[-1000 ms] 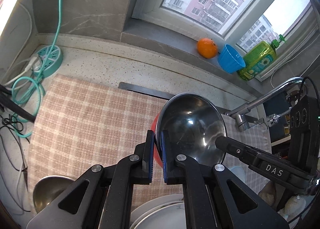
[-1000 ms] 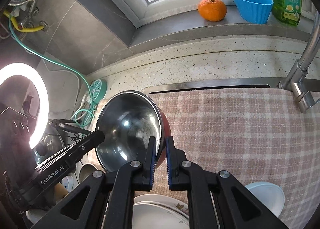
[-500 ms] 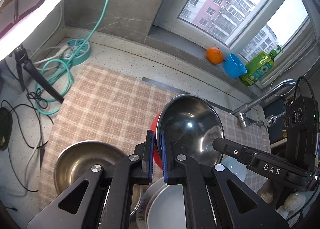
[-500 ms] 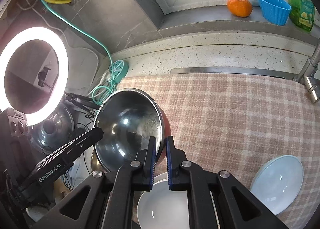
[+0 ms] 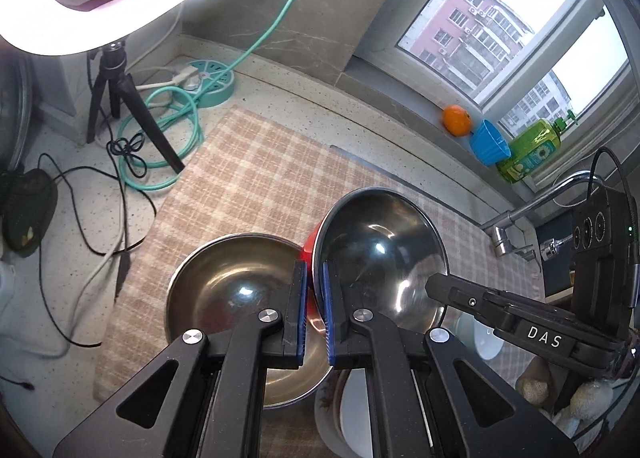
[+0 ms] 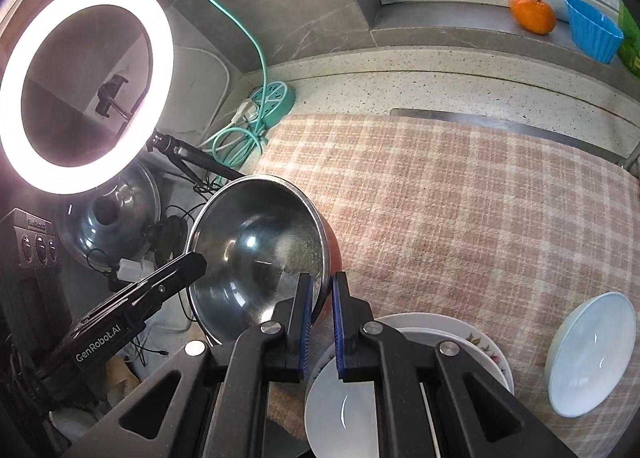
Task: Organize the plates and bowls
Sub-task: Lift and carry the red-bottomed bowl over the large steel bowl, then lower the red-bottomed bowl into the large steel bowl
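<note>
Tilting steeply, mouth facing both cameras: red-backed steel bowl (image 5: 380, 254), rim clamped by left gripper (image 5: 315, 312) and right gripper (image 6: 322, 322).

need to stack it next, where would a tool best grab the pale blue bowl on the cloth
Pinch the rim of the pale blue bowl from above, one finger inside: it sits open side up on the checked cloth, its thin edge clear of the plate stack.

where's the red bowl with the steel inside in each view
Left wrist: the red bowl sits right of centre, its rim clamped by the left hand-held gripper, above a steel bowl.
Right wrist: the bowl sits left of centre, its rim in the right hand-held gripper.
Shared landmark: the orange on the windowsill.
</note>
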`<state>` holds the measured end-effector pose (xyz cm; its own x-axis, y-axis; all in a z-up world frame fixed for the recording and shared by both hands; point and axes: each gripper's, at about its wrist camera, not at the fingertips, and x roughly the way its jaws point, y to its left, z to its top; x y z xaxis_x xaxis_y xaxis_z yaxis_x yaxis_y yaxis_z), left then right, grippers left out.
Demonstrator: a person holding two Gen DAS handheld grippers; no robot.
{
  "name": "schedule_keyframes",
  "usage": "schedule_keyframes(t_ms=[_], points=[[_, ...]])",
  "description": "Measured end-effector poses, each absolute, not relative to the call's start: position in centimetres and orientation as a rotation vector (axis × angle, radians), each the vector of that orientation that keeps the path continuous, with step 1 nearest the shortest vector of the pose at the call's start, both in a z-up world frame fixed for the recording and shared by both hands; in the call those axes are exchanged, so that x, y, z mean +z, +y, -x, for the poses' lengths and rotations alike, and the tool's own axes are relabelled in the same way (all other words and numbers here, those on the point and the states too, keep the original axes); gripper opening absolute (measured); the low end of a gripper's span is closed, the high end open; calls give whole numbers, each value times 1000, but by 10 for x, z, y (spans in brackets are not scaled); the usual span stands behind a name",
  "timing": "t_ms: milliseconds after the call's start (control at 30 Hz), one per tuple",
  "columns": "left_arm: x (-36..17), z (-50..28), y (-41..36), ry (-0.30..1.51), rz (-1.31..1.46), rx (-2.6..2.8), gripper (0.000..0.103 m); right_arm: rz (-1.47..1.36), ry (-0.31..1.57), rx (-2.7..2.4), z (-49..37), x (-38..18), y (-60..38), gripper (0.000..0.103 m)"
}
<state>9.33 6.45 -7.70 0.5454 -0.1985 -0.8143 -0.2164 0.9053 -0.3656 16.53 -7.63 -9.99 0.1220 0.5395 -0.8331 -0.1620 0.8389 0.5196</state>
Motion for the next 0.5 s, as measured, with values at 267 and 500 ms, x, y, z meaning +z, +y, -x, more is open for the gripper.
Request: schedule_keyframes(t_ms=[267,500], points=[[-83,-76,83,1008,489,45,6,-293,1375,561,-157,-103,-51,9],[-89,-64,98,1008,510,78,6,-257,1386,587,-154,-106,-30,9]])
